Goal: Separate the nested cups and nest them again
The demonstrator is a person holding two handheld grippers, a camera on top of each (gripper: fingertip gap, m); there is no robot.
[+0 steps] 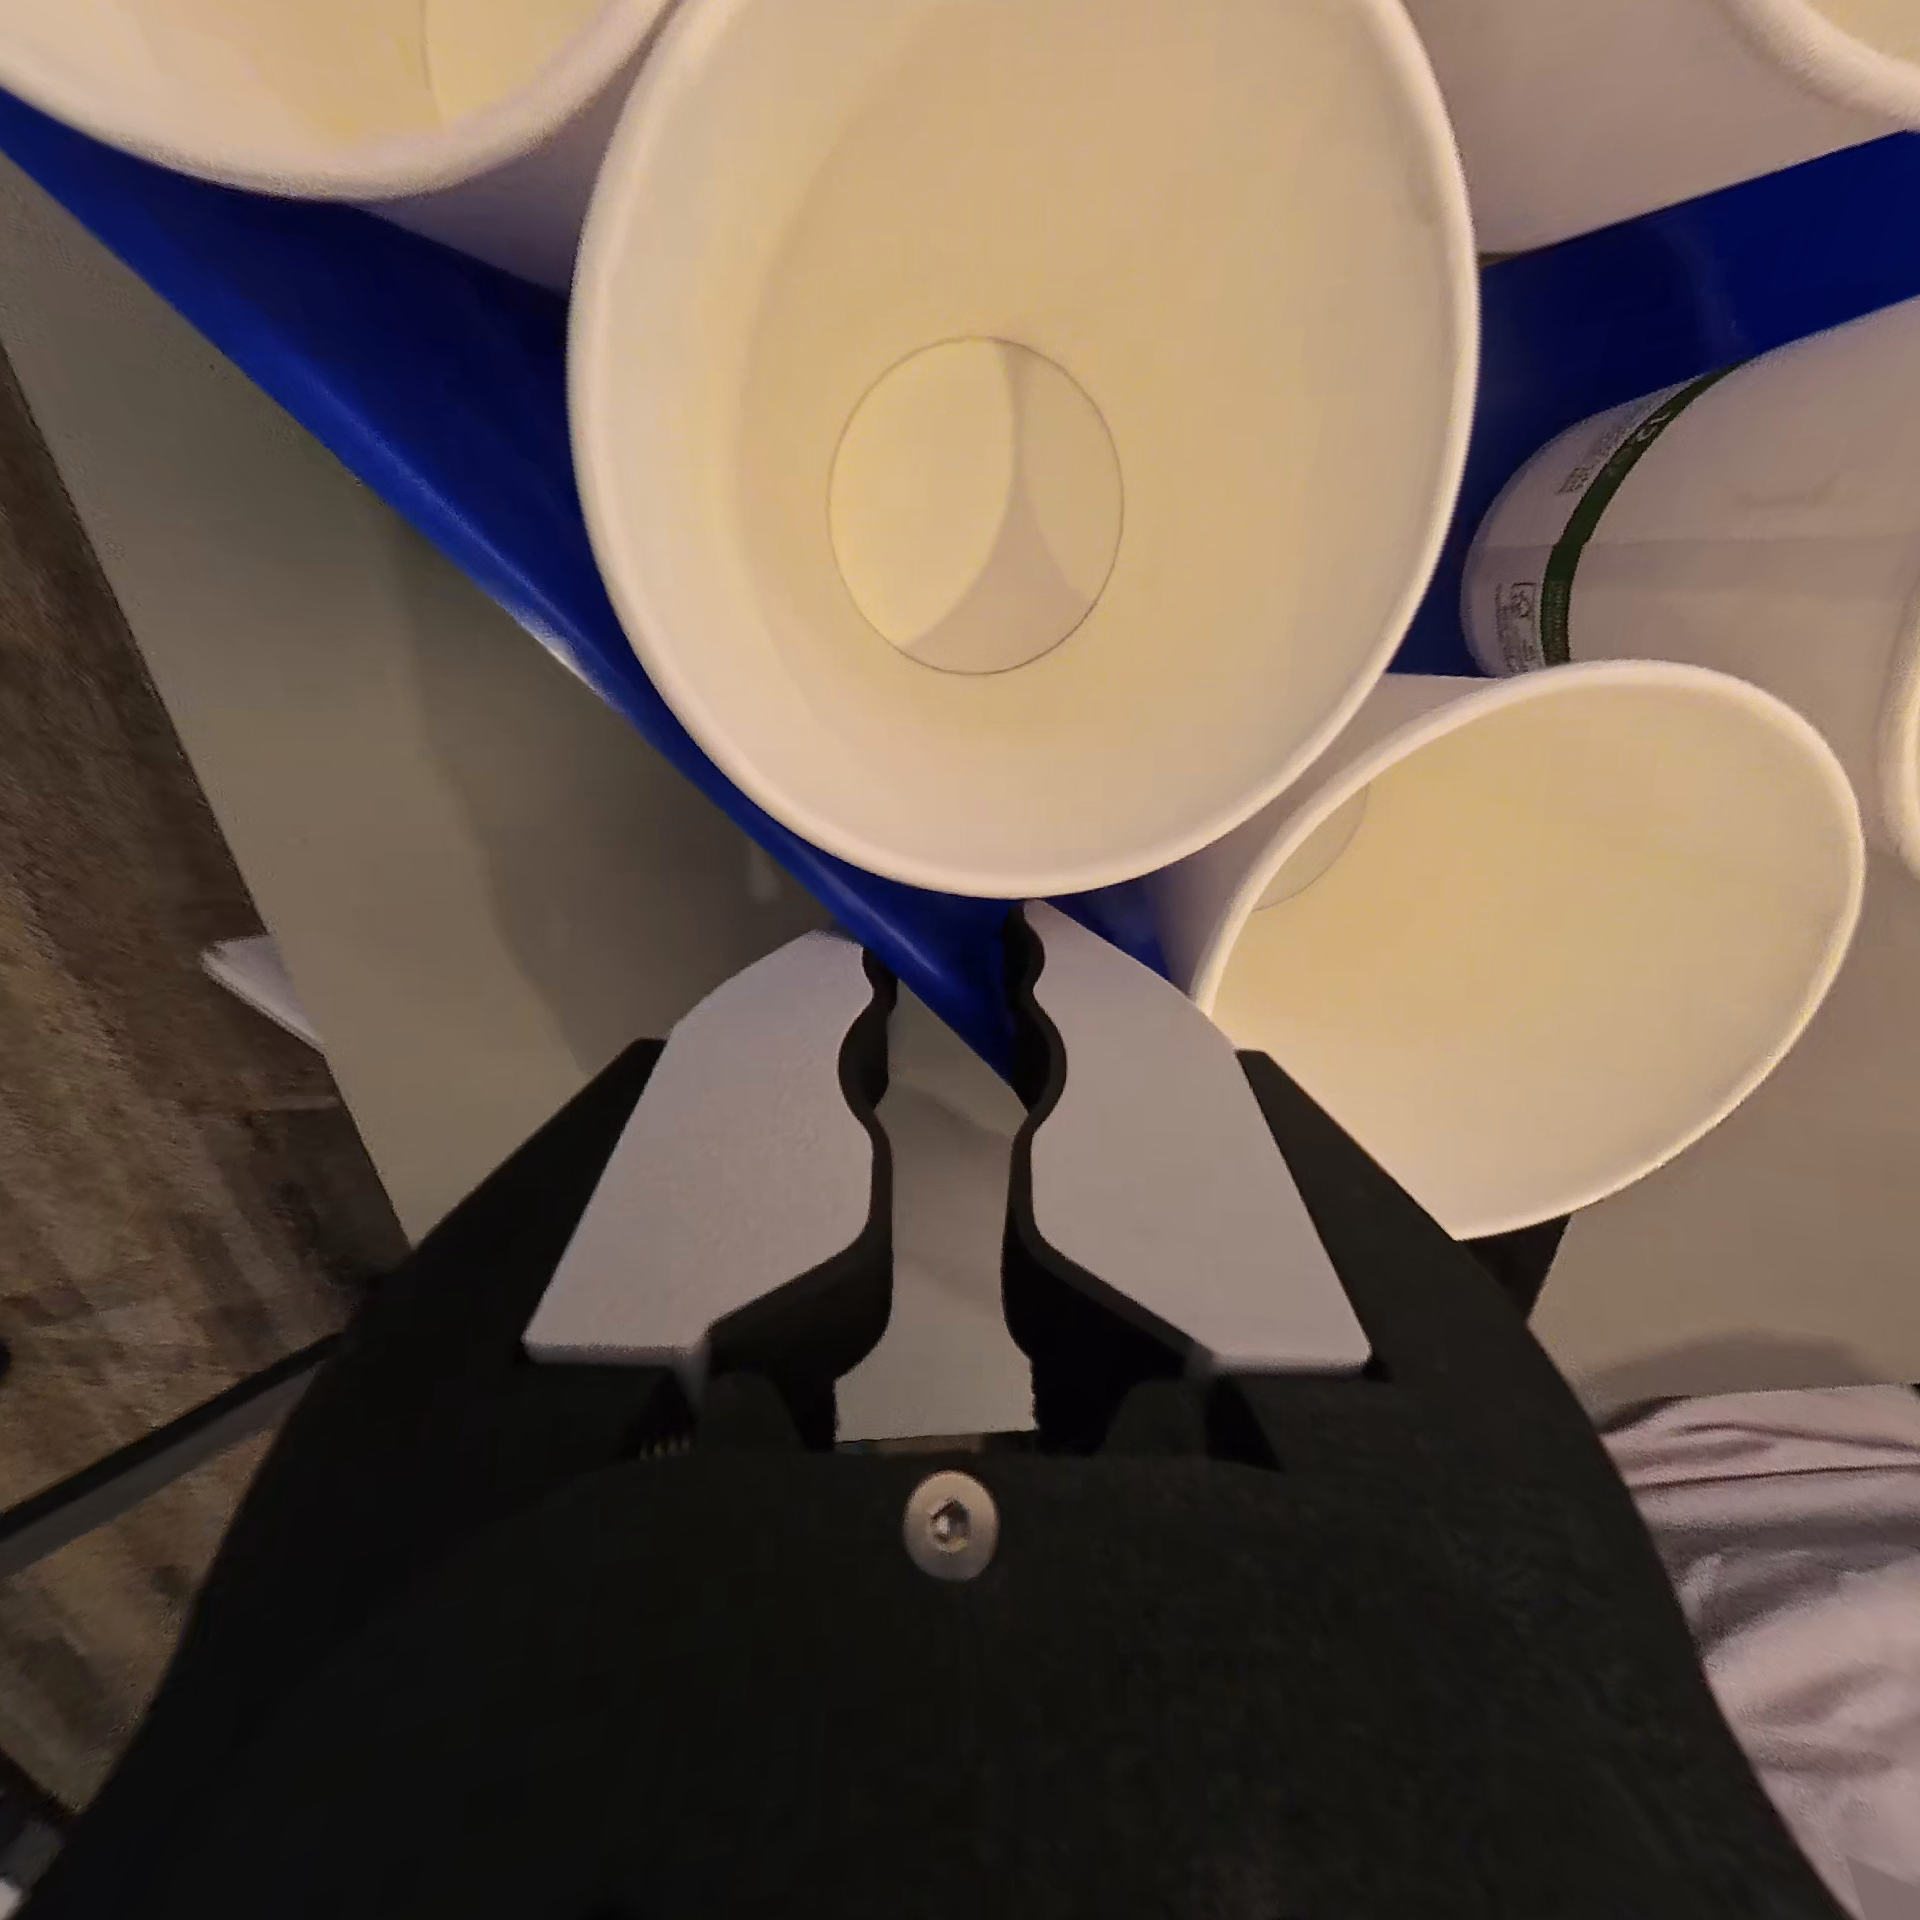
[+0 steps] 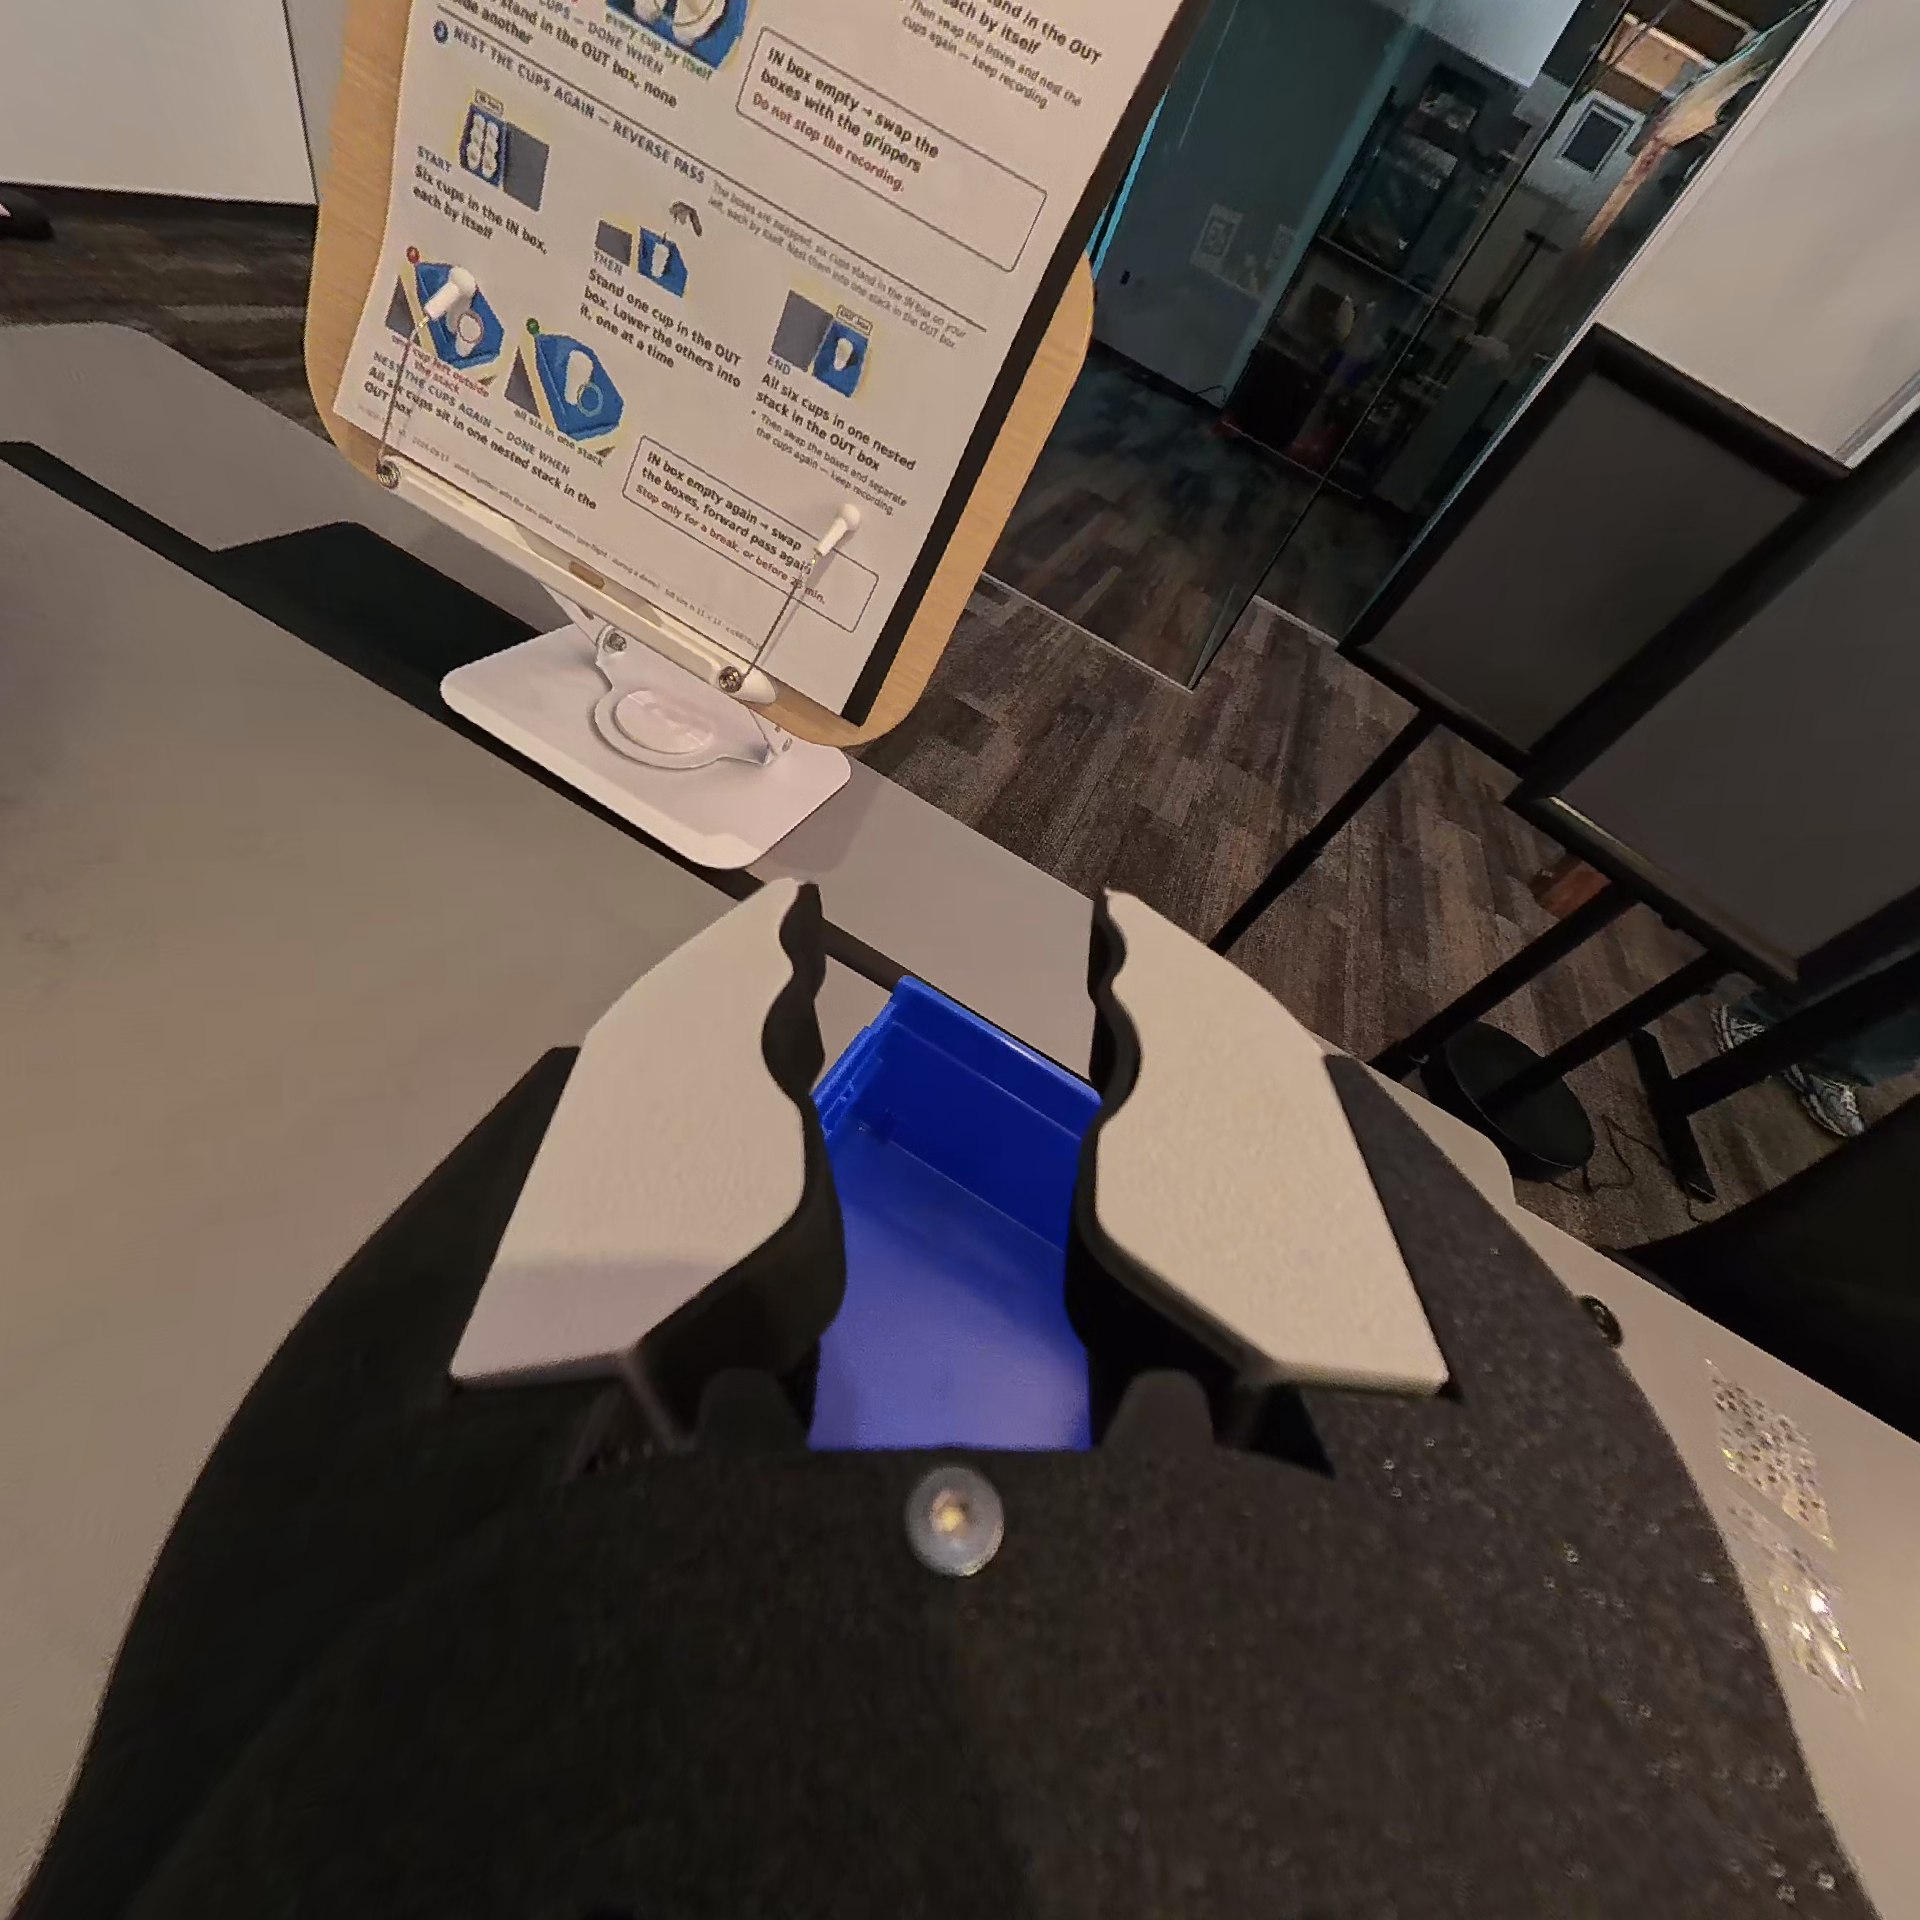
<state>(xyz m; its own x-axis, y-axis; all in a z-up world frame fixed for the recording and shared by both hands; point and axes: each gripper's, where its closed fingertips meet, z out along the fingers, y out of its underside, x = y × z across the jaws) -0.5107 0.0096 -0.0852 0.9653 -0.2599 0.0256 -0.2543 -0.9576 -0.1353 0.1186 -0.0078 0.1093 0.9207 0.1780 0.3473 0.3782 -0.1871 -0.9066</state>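
Cups first: plain white paper cups with rolled rims and cream-looking insides, all standing loose in a blue plastic bin (image 1: 343,343), none nested in what I can see. My left gripper (image 1: 948,940) looks down from just above them. The middle cup (image 1: 1023,447) fills most of the view; its flat round bottom shows a thin circular seam and soft overlapping shadows. A second cup (image 1: 1538,956) sits lower right, its rim touching or nearly touching the middle one. A third cup (image 1: 312,83) is cut off at the top left, and a fourth cup (image 1: 1683,520) on the right shows its outer wall with a green band and small print near the base.

My left fingers (image 1: 748,1143) are matte grey plates with wavy black rubber pads. They sit only a narrow gap apart, holding nothing, tips right by the near rim of the middle cup and over the bin's glossy edge.

My right gripper (image 2: 951,904) is spread wide and empty, over a second blue bin (image 2: 956,1195) with smooth ribbed walls, of which I only see a strip. It stands on a grey matte table (image 2: 260,987). Past it there's a white stand (image 2: 665,769) propping up a wood-edged board with a printed instruction sheet (image 2: 727,312).
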